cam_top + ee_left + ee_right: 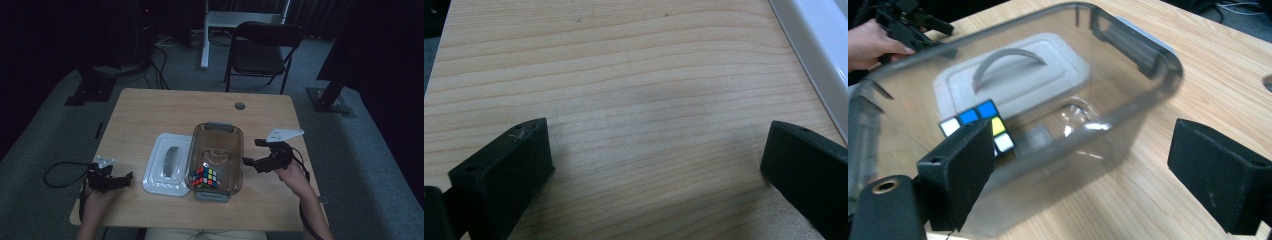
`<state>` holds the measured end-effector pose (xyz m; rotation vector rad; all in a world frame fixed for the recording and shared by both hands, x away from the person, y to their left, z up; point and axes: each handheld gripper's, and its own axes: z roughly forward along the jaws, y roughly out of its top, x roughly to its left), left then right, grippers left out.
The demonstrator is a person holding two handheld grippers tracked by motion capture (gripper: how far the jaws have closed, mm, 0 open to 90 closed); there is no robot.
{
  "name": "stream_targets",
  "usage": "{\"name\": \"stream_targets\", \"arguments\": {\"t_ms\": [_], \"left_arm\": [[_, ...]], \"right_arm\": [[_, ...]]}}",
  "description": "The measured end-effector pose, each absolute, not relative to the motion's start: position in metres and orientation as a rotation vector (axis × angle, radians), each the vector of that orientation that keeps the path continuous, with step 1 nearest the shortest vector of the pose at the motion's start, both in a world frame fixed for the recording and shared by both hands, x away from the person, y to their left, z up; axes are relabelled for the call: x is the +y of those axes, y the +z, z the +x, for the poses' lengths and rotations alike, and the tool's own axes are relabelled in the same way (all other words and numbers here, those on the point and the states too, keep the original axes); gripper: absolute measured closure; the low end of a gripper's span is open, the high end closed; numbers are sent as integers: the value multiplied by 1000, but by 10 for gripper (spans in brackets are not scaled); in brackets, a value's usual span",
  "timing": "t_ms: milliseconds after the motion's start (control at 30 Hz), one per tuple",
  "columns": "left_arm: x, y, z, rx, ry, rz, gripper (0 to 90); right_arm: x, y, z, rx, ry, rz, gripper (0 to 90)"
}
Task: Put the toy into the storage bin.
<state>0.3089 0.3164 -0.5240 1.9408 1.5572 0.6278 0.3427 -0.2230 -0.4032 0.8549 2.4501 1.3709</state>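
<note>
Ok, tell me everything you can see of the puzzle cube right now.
The puzzle cube is a small cube with black edges and coloured stickers: blue, white, yellow, red and green show. It sits inside the clear plastic box, on the floor at the end nearest the person, lid off. Nothing grips it; the right tongs stand open outside the box.

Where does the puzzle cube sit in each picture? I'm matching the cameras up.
High view: puzzle cube in the clear bin's near end.
Left gripper view: not in it.
Right gripper view: cube centre-left, seen through the bin wall.
Shared landmark: the white lid.
</note>
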Motion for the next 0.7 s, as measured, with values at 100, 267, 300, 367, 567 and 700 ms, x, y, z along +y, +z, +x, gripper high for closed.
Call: {"name": "stream_targets", "arguments": {"t_ms": [100,267,300,367,567,700], "left_arm": [[316,-524,309,1557,628,1941,6],[316,-524,309,1557,628,1941,6],[316,-524,309,1557,628,1941,6],[316,-524,309,1557,628,1940,6],[316,-524,309,1557,627,1941,6],[316,-524,309,1557,628,1941,6]], "right_arm": [[-229,-411,341,2442,1356,870,114],[-236,-423,338,2427,1347,893,114],[-237,-426,338,2426,1349,897,114],[-240,-431,337,2424,1348,907,114],[-248,-445,335,2377,1370,940,115],[-250,-460,332,2362,1349,950,129]]}}
